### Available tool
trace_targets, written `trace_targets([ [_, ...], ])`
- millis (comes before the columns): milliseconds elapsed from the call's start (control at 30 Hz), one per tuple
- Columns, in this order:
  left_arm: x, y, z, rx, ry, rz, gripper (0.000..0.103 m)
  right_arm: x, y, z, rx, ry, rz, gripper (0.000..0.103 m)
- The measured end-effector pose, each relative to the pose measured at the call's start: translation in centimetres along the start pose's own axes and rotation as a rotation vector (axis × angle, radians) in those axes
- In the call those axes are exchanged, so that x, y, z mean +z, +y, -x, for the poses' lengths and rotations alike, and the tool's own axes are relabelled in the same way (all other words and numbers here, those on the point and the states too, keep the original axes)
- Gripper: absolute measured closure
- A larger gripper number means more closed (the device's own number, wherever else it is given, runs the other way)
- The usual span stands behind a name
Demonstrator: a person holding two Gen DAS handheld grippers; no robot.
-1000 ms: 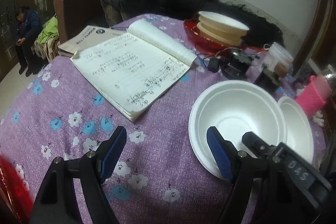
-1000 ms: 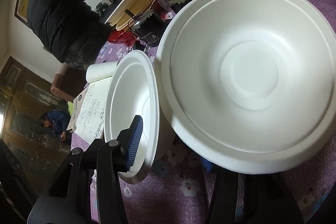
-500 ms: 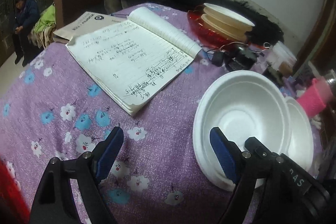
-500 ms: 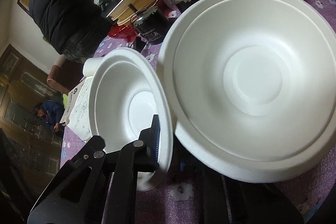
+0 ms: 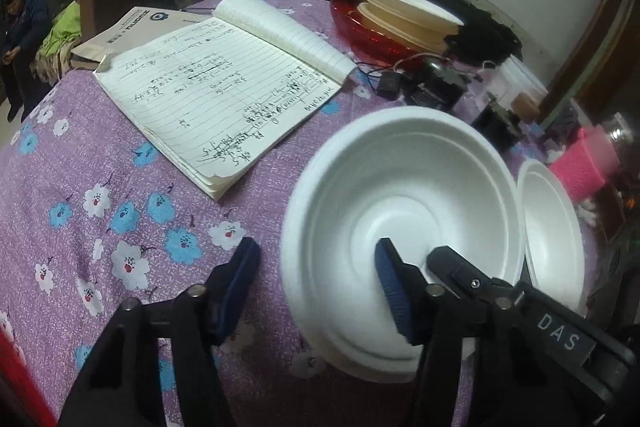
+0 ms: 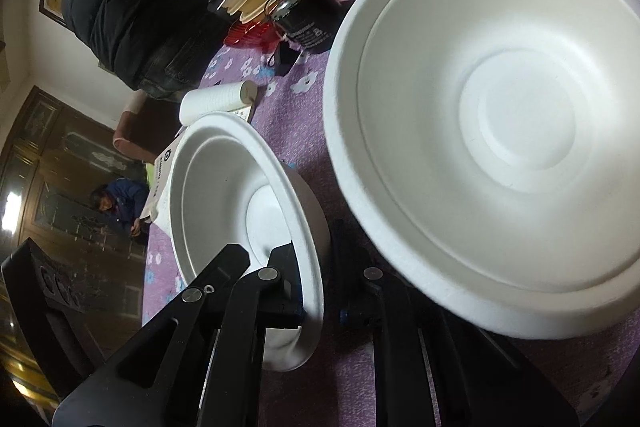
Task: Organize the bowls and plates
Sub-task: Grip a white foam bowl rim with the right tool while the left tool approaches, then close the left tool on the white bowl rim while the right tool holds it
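1. The near bowl (image 5: 400, 195) sits on the purple flowered tablecloth (image 5: 100, 167), dead centre in my left wrist view. My right gripper (image 6: 316, 291) is clamped tight on its near rim.
2. My left gripper (image 5: 319, 279) is closing, and that bowl's rim at 7 o'clock lies between its jaws. One pad is inside the wall and the other outside, not yet touching, so it has no grip so far.
3. To do this well I'd seat the inner pad low on the wall before squeezing. The foam looks soft, so a light pinch should do, since a hard one could dent the rim.
4. The second bowl (image 5: 552, 227) lies just beside the first at 3 o'clock. I judge the two want nesting, and I'd lift straight up to avoid knocking rims.
5. Further out is an open notebook (image 5: 224, 87) at 10 o'clock, near enough to clip on a low swing.
6. At 12 o'clock a red dish (image 5: 360, 31) holds cream plates (image 5: 408, 11) — probably where stacks belong.
7. A tangle of black gadgets and wires (image 5: 432, 87) lies between, and a pink knitted cup (image 5: 580, 167) stands at 2 o'clock — both could snag.
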State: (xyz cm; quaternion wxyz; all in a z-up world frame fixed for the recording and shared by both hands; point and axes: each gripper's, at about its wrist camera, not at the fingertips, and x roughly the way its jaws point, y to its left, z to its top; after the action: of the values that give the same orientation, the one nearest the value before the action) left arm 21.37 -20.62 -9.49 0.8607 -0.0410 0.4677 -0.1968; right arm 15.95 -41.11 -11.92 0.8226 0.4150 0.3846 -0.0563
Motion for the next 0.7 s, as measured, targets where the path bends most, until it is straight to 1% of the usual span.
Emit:
trace_targets([
  [67, -0.2, -0.3, -0.3, -0.006, 0.014, -0.02, 0.058, -0.1, 0.0, -0.1, 0.01, 0.009, -0.007, 0.091],
  [100, -0.2, -0.4, -0.3, -0.003, 0.009, -0.027, 0.067, -0.2, 0.0, -0.1, 0.012, 0.012, -0.009, 0.091],
  [167, -0.2, -0.3, -0.4, -0.012, 0.019, -0.023, 0.071, -0.3, 0.1, -0.2, 0.011, 0.014, -0.015, 0.092],
  [200, -0.1, -0.2, -0.3, -0.014, 0.019, -0.022, 0.076, -0.3, 0.0, -0.2, 0.01, 0.012, -0.017, 0.092],
  [300, -0.1, 0.0, -0.3, -0.015, 0.021, -0.02, 0.083, -0.2, 0.0, -0.1, 0.007, 0.009, -0.021, 0.092],
  [400, -0.2, -0.1, 0.2, -0.013, 0.008, -0.03, 0.089, -0.2, 0.1, -0.1, 0.003, 0.006, -0.021, 0.092],
  [500, -0.3, -0.3, 0.7, -0.014, -0.004, -0.034, 0.089, -0.2, -0.1, 0.0, 0.008, 0.009, -0.029, 0.092],
  [567, -0.4, -0.3, 0.9, -0.003, -0.009, -0.039, 0.089, -0.1, -0.1, -0.1, 0.012, 0.014, -0.033, 0.092],
  [700, -0.4, 0.1, 1.0, 0.01, 0.008, -0.02, 0.09, -0.1, -0.3, -0.2, 0.028, 0.033, -0.05, 0.092],
])
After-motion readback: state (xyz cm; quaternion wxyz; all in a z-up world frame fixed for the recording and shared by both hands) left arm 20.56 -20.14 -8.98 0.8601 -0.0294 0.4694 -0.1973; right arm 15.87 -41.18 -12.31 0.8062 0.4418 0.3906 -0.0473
